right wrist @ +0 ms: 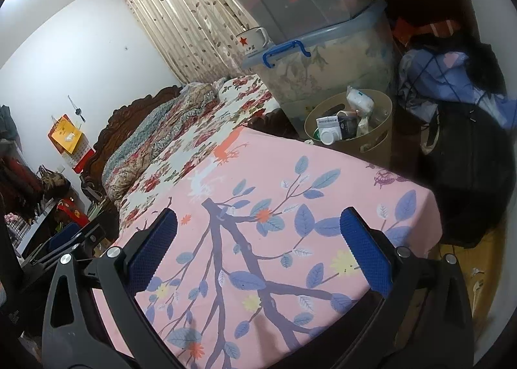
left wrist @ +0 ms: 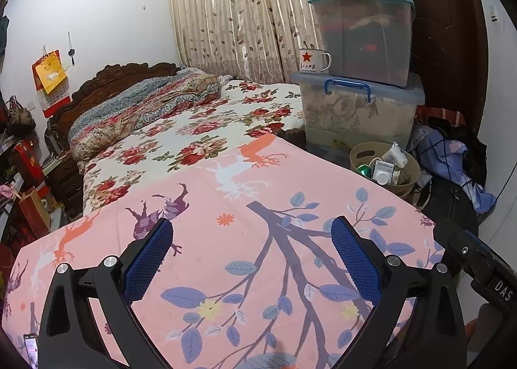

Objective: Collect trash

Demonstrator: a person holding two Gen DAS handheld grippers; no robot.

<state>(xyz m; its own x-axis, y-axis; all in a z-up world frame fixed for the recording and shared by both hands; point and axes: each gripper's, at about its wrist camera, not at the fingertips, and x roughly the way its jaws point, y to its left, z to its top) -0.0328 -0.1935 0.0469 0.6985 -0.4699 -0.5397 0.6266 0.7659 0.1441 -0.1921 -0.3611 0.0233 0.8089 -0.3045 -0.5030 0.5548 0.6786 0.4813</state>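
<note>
Tan round bin (left wrist: pixel 407 172) (right wrist: pixel 378 136), upright on floor beside pink bed corner, just before stacked tubs. Holds trash (left wrist: pixel 384 169) (right wrist: pixel 342 123): white boxes, white wrapper sticking above rim, green item, round white lid.

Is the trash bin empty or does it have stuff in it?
It has stuff in it. The bin stands upright, with a white box and wrappers inside.

Both wrist cameras look forward along their open blue-padded fingers, low and close over the pink leaf-print cloth (left wrist: pixel 252 240). The right view is tilted and nearer the beige waste basket (right wrist: pixel 374 139). Both share the bed (left wrist: pixel 194 130), curtain (left wrist: pixel 232 14) and stacked storage boxes (left wrist: pixel 362 110).
</note>
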